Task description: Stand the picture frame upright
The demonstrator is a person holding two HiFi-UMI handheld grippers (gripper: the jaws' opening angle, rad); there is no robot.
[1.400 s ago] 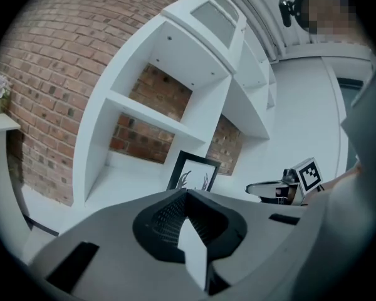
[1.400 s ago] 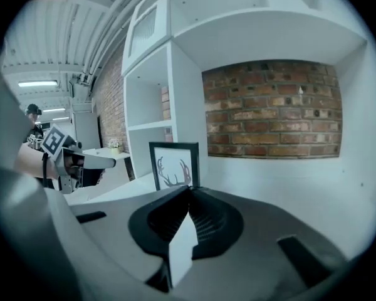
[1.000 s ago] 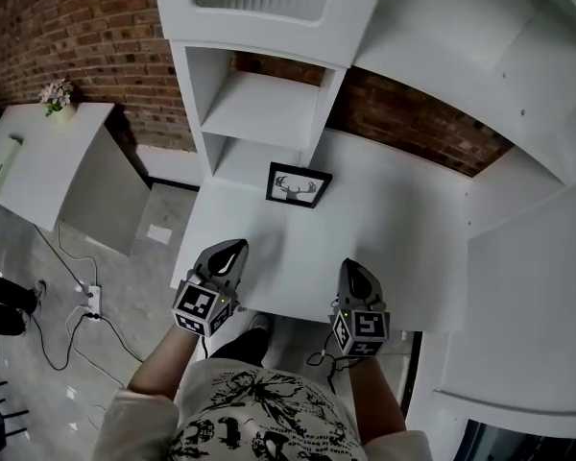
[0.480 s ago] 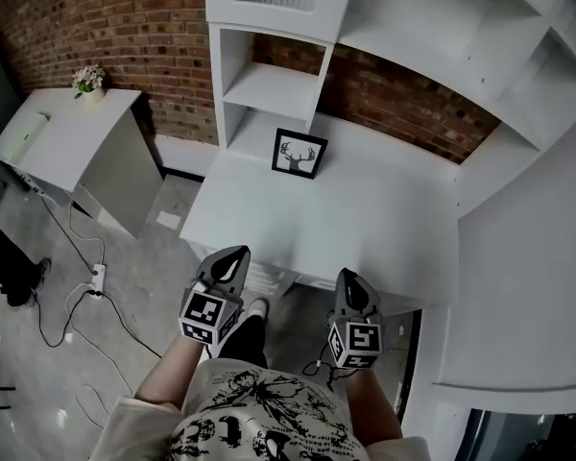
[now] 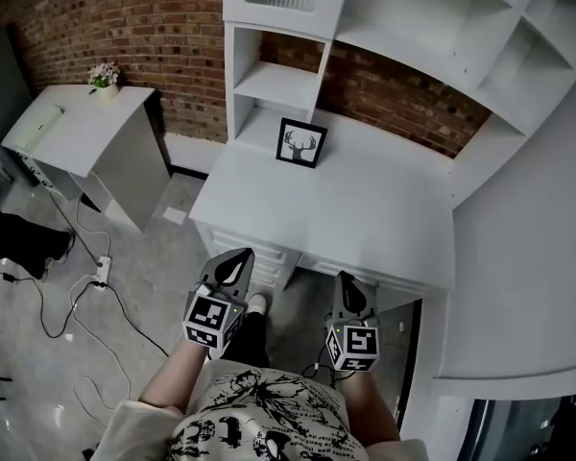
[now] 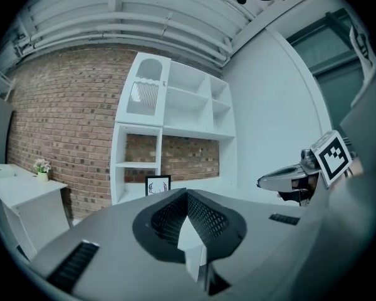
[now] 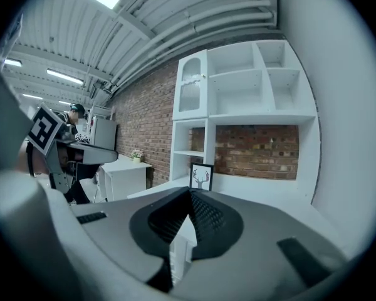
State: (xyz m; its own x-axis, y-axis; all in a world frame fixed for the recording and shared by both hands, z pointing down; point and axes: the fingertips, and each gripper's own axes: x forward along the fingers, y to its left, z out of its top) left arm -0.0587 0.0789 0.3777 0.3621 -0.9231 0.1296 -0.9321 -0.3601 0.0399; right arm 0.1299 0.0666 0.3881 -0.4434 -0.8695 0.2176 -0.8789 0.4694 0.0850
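A black picture frame [image 5: 300, 142] with a deer-antler print stands upright at the back left of the white desk [image 5: 365, 219], close to the shelf unit. It also shows small and upright in the left gripper view as the frame [image 6: 157, 185] and in the right gripper view as the frame [image 7: 202, 177]. My left gripper [image 5: 232, 265] and right gripper [image 5: 351, 290] are both shut and empty. They hang in front of the desk's near edge, well short of the frame. The left gripper's jaws [image 6: 187, 196] and the right gripper's jaws [image 7: 189, 196] point toward the desk.
White shelves [image 5: 298, 56] rise behind the desk against a brick wall [image 5: 144, 27]. A white side cabinet [image 5: 86, 128] with a small flower pot [image 5: 104, 75] stands at left. Cables and a power strip [image 5: 102, 272] lie on the floor. Desk drawers [image 5: 254, 253] face me.
The view has pulled back from the desk. Both grippers have come off the desk's front edge and now hang over the floor, still shut. The frame stays upright.
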